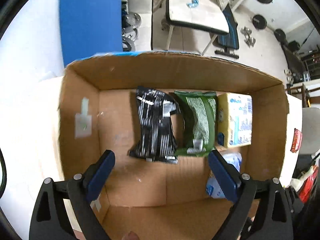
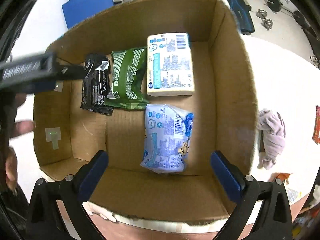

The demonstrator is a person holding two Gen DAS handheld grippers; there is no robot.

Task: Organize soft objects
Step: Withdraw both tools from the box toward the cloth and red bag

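An open cardboard box (image 1: 80, 104) (image 2: 230, 80) holds a black packet (image 1: 154, 124) (image 2: 96, 84), a green packet (image 1: 198, 120) (image 2: 128, 78), a cream tissue pack (image 1: 236, 120) (image 2: 170, 64) and a soft blue-white pack (image 2: 166, 138) (image 1: 232, 160). My left gripper (image 1: 161, 172) is open and empty above the box, just short of the black packet. My right gripper (image 2: 160, 170) is open and empty above the box's near side, over the blue-white pack. The left gripper's body shows blurred at the left of the right wrist view (image 2: 30, 72).
A white table (image 2: 280, 80) carries the box. A crumpled lilac cloth (image 2: 272, 136) and red-orange wrappers (image 2: 317, 124) lie right of the box. A blue board (image 1: 90, 20), a chair (image 1: 196, 12) and gym weights (image 1: 260, 22) stand beyond.
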